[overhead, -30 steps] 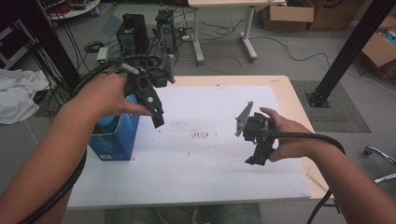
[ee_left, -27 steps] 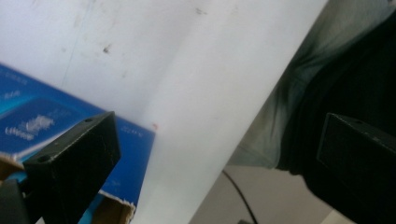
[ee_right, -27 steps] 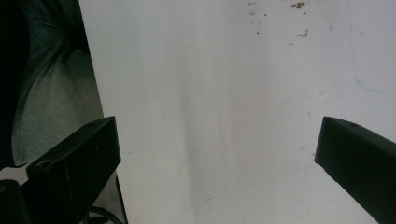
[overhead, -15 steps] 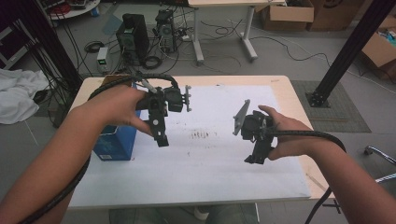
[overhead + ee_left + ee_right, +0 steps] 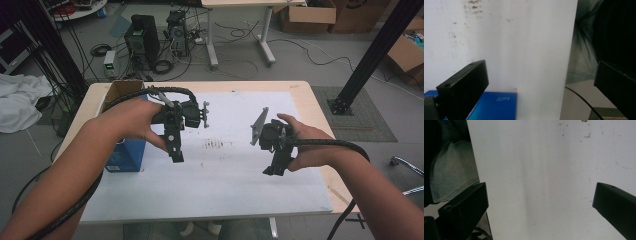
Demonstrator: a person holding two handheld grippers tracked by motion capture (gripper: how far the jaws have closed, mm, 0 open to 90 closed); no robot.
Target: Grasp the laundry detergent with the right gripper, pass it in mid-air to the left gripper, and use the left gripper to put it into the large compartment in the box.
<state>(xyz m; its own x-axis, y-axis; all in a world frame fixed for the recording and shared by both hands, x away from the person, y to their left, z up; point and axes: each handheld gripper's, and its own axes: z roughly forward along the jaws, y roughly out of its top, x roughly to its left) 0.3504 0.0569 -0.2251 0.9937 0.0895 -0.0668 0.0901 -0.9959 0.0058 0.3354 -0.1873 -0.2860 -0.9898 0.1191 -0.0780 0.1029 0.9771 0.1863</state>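
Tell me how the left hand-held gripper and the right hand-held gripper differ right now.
The left hand-held gripper hangs over the white sheet beside the blue box; the right hand-held gripper is near the sheet's right side, with no box by it. The right one carries a grey three-cornered plate standing up on top; the left one shows a small crossbar instead. Both are black, point down at the sheet, have jaws wide open and hold nothing.

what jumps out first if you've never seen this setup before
Two black handheld grippers hang over a white sheet that covers most of the wooden table: the left gripper above its left-centre, the right gripper toward its right, both with jaws spread wide and holding nothing. Next comes the blue box standing at the sheet's left edge, beside the left hand.
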